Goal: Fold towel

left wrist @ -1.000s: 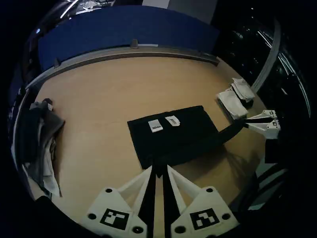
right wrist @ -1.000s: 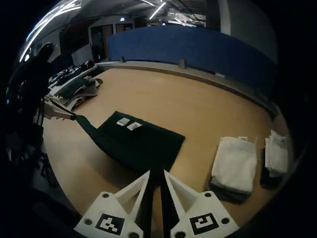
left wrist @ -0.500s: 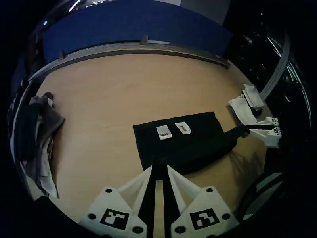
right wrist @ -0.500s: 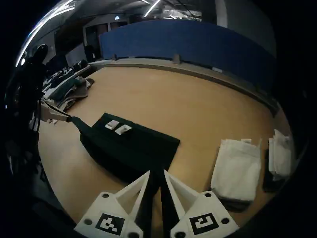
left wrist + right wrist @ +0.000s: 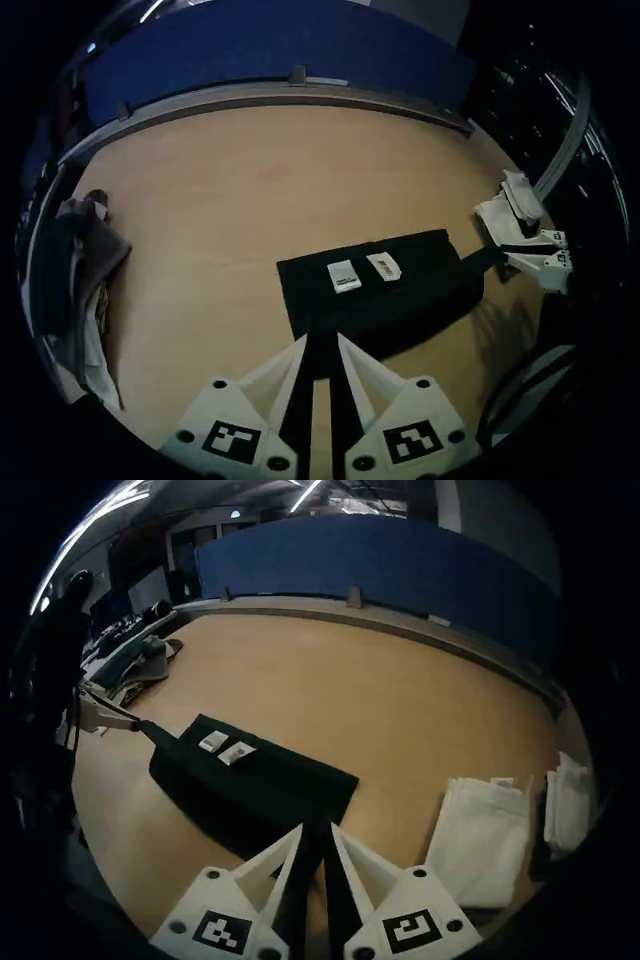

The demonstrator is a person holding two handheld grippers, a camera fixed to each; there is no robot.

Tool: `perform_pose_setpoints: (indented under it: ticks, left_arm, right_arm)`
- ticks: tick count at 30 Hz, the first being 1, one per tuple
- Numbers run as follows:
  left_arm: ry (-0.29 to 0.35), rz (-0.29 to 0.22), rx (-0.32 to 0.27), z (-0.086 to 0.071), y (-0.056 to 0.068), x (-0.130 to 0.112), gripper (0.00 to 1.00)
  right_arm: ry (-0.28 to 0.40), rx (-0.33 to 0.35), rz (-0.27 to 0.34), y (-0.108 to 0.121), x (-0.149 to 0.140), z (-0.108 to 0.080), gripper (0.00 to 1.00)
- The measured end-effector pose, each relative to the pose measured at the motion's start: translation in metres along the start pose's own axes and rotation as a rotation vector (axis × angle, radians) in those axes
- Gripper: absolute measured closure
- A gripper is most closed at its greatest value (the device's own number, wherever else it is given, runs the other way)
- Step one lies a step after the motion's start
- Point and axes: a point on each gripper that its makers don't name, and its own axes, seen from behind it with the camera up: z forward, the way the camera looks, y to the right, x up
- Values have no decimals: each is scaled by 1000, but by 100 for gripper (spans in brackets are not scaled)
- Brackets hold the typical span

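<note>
**Towel's lifted edge drawn further over**

Both views have slid across the dark towel [image 5: 400, 296] since a second ago. It now sits further right in the left gripper view and further left and lower in the right gripper view, and its raised near edge is drawn further over the flat part. The left hand-held gripper [image 5: 322, 344], at the lower centre of its own view, has its fingers pinched together on one near corner. The right hand-held gripper [image 5: 318, 830] is clamped likewise on the other, and the cloth stretches taut to each. The towel's long axis runs from one gripper to the other, across the counter [image 5: 240, 176]. The flat layer with two white labels [image 5: 342, 276] lies straight ahead of both, up-frame. Neither gripper is nearer, so the next move likely wants both carried forward together toward the far edge.
</note>
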Motion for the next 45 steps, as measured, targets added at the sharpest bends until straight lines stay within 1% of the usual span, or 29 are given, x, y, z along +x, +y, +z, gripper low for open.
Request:
perform_pose_setpoints:
  ticks: [8, 19, 26, 30, 33, 35, 39, 41, 43, 45]
  left_arm:
    - [-29, 25, 18, 17, -7, 5, 89]
    - [-62, 54, 33, 38, -16, 8, 89]
    - [-70, 69, 51, 54, -22, 9, 84]
    - [-76, 77, 71, 61, -29, 9, 81]
    - [-77, 79, 80, 66, -34, 9, 77]
    - [-73, 76, 89, 68, -38, 11, 74]
    - [-62, 59, 108, 67, -45, 17, 46]
    - [-55, 50, 111, 67, -47, 19, 29]
    - [-46, 45, 114, 65, -49, 22, 6]
    - [-39, 42, 118, 64, -50, 24, 6]
  right_arm:
    - [-19, -4, -4, 6, 4, 18, 90]
    - [-68, -4, 5, 11, -7, 39, 90]
    - [-87, -37, 2, 19, -10, 52, 85]
    - [-103, -57, -11, 25, -13, 57, 84]
    - [-113, -64, -15, 28, -16, 61, 78]
    - [-119, -65, -15, 29, -17, 62, 70]
    - [-117, -66, -10, 30, -17, 62, 59]
    - [-116, -68, -9, 31, -17, 61, 48]
    - [-115, -69, -10, 30, -18, 61, 40]
    - [-113, -70, -11, 30, -18, 59, 33]
